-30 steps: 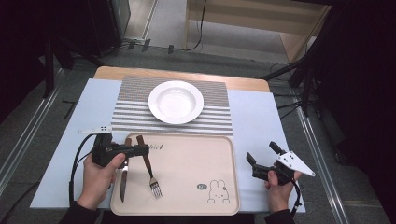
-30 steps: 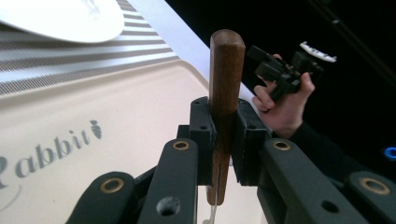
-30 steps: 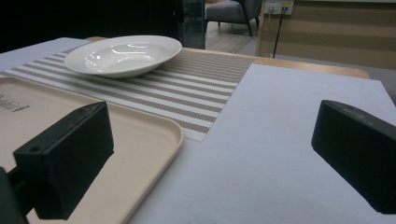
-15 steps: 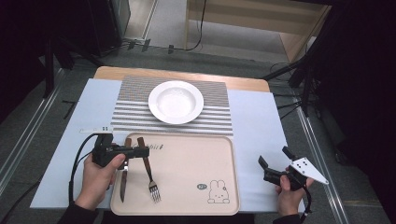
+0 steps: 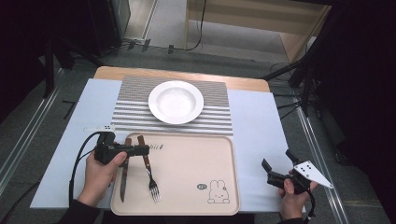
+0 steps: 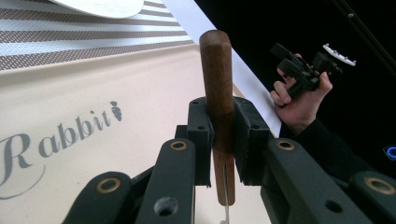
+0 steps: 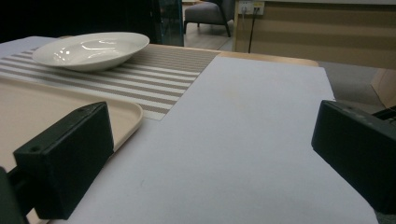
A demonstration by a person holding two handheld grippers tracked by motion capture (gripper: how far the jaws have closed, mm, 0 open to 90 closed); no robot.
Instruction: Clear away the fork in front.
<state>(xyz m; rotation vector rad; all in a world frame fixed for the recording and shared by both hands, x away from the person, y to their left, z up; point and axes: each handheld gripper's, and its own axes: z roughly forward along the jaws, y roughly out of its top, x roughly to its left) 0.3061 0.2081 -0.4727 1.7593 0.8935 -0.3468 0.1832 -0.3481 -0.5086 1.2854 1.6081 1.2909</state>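
Right claw [image 7: 212, 163] held wide open above a pale bench cover

Its two black jaws rise from the lower corners, far apart, with nothing between them but the bare white sheet [image 7: 252, 130] covering the bench. Just beyond the left jaw lies the rounded corner of a beige tray [image 7: 56, 105]. Further ahead on that side, a white shallow bowl [image 7: 91, 49] sits on a brown-and-white striped placemat [image 7: 154, 77]. Straight ahead, past the sheet's far edge, a strip of wooden bench top [image 7: 268, 58] shows.

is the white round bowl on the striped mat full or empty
Empty. In the high view the white round bowl shows only its bare glossy inside, and the right gripper view shows nothing rising above its rim.
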